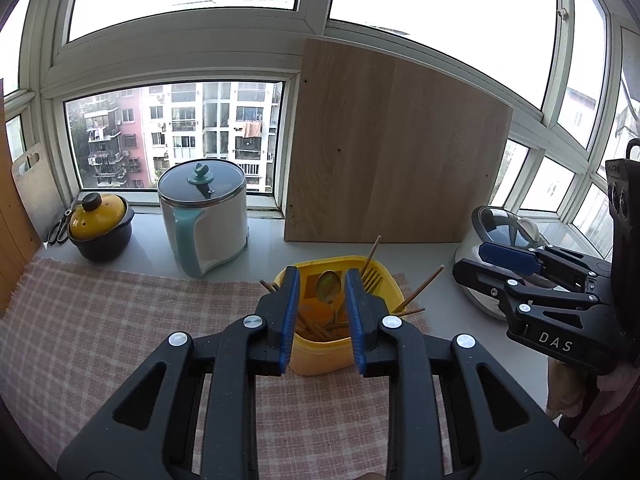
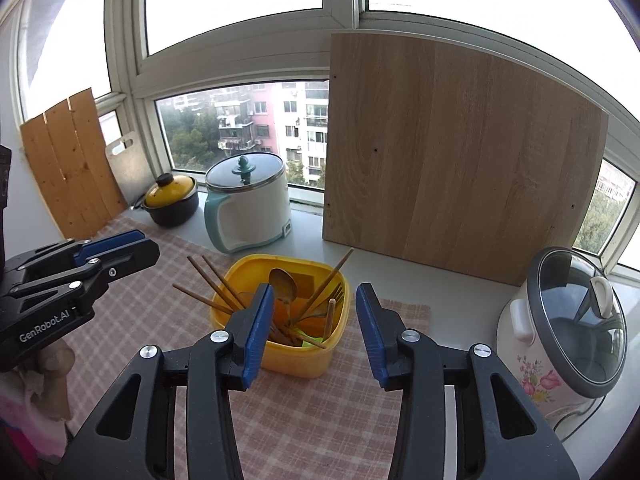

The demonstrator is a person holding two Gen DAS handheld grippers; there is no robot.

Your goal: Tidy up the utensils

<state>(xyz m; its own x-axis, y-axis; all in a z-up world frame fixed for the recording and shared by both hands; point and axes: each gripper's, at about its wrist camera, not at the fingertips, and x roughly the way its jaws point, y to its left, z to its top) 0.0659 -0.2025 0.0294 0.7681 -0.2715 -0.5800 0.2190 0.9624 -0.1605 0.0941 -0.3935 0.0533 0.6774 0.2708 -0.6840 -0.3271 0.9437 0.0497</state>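
Your left tool [image 1: 322, 320] sits w/ its jaws a narrow gap apart, nothing between the pads; the yellow bin [image 1: 320, 354] shows thru that gap, just beyond the tips. Your right tool [image 2: 314, 334] has its jaws wider, also gripping nothing, w/ the bin [image 2: 298, 360] just past and partly behind its left pad. The utensils are in the bin: a spoon [image 2: 283, 282], a fork [image 2: 334, 296] and several chopsticks [image 2: 214, 280] stand inside, leaning over the rim at diff angles, some sticking out past the bin's left and right edges. The bin rests on a checked cloth [image 2: 312, 416] on the surface [image 2: 452, 292]. Open room: cloth on the near side of the bin is bare, and to its left there's a wide bare stretch. Behind the bin, a white-and-teal pot [image 2: 250, 208] and a black pot w/ yellow lid [image 2: 172, 200] stand near the window [image 2: 248, 120]; a wood panel [image 2: 452, 152] leans upright behind-right of the bin. Right of the bin, a floral rice cooker [image 2: 560, 332] stands near the surface's edge. Hidden bits: the bin's bottom is crowded, so you can't count the pieces there; something green lies low in it, can't tell what. Your tools' bodies cover the near cloth in both views.
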